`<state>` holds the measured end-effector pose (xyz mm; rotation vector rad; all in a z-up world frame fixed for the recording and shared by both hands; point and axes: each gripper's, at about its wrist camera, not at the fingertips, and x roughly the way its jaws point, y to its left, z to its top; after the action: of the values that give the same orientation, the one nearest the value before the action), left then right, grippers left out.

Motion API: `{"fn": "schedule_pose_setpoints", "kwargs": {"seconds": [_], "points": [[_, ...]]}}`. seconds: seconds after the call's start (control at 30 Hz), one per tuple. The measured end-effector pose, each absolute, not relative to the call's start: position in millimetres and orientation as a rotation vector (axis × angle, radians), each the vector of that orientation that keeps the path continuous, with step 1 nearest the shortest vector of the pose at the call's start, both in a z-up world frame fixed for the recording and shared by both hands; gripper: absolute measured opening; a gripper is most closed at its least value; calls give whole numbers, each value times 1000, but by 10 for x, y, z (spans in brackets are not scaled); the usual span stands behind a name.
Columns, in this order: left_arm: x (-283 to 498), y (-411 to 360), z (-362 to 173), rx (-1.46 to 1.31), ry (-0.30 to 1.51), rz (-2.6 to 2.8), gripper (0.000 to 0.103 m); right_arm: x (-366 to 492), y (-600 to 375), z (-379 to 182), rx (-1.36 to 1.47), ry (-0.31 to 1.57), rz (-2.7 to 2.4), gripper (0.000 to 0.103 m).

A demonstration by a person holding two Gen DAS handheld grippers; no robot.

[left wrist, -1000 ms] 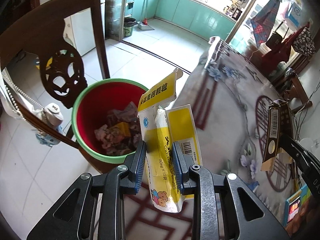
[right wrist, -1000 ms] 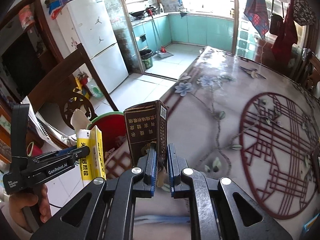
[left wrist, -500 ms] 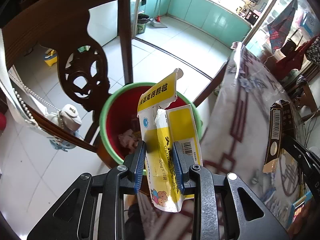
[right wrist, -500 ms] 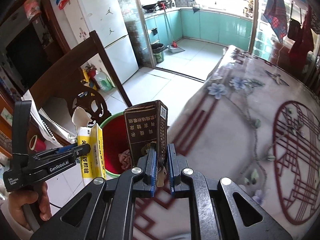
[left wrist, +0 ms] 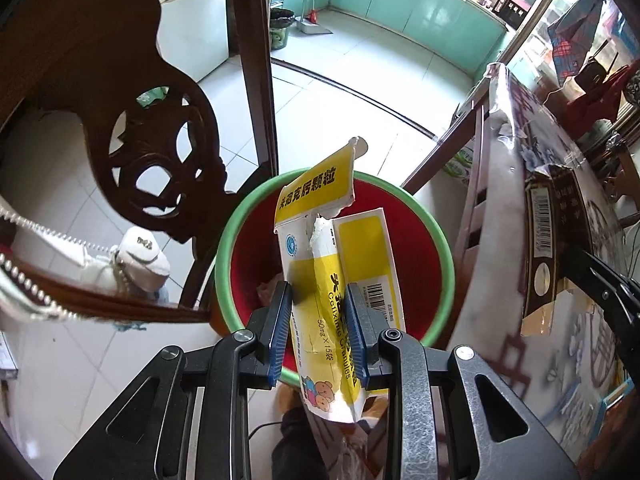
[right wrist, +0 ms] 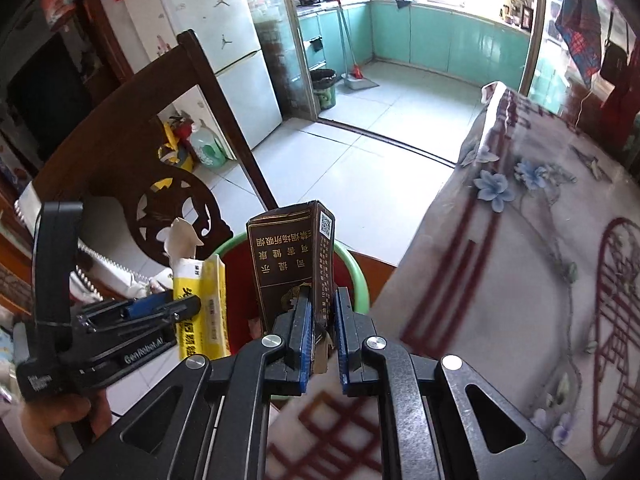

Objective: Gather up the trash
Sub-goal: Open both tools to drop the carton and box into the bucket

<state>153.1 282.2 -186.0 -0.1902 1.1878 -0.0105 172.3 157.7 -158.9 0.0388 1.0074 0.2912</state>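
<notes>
- yellow medicine box (left wrist: 336, 280), torn open, clamped upright between the left gripper (left wrist: 319, 330) pads, right over the red bin (left wrist: 434, 240)
- dark cigarette pack (right wrist: 292, 264) pinched in the nearly closed right gripper (right wrist: 319, 336), bin just beyond it
- right view alone shows the hand (right wrist: 60, 420) holding the left gripper
- both grippers point steeply down, table (right wrist: 520, 280) to their right

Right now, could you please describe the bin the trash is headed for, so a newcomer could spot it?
Look beside the carved dark wooden chair, at the floral-clothed table's edge. On the tiled floor stands a round bucket, red inside with a green rim, unlike the small dark bin far off.
</notes>
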Motion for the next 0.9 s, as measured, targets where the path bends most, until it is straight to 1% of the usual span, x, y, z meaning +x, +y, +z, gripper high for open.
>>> {"fn": "schedule_pose_setpoints", "kwargs": {"seconds": [0.27,0.33,0.43,0.47,0.5,0.67,0.73,0.77,0.8,0.83,0.87,0.9], "points": [[1740,2867,-1955,-156,1200,-25,27,1913,1713,-1675,22,1029,289,8],[1780,2875,-1995,-155,1218,-32,27,1945,1740,-1715,19,1044,287,10],[1791,2897,-2013,-158,1220,-30,30,1967,1744,-1758,28,1059,278,16],[1790,2906,-2015,-162,1221,-28,33,1965,1746,-1759,35,1059,281,18],[1783,2921,-2015,-168,1219,-24,36,1962,1749,-1755,37,1057,284,18],[1730,2939,-1957,-170,1200,-12,40,1910,1741,-1683,28,1037,283,19],[1689,2938,-1892,-171,1178,-9,45,1862,1718,-1622,32,1022,283,19],[1668,2932,-1859,-170,1167,-6,51,1840,1704,-1594,36,1016,283,22],[1640,2927,-1817,-172,1154,-3,61,1803,1679,-1554,44,1007,285,26],[1609,2925,-1773,-179,1143,2,67,1767,1651,-1517,50,1001,287,28],[1566,2915,-1721,-191,1130,5,75,1737,1631,-1487,54,997,289,31],[1548,2909,-1694,-198,1124,7,78,1687,1591,-1445,55,993,289,35]]}}
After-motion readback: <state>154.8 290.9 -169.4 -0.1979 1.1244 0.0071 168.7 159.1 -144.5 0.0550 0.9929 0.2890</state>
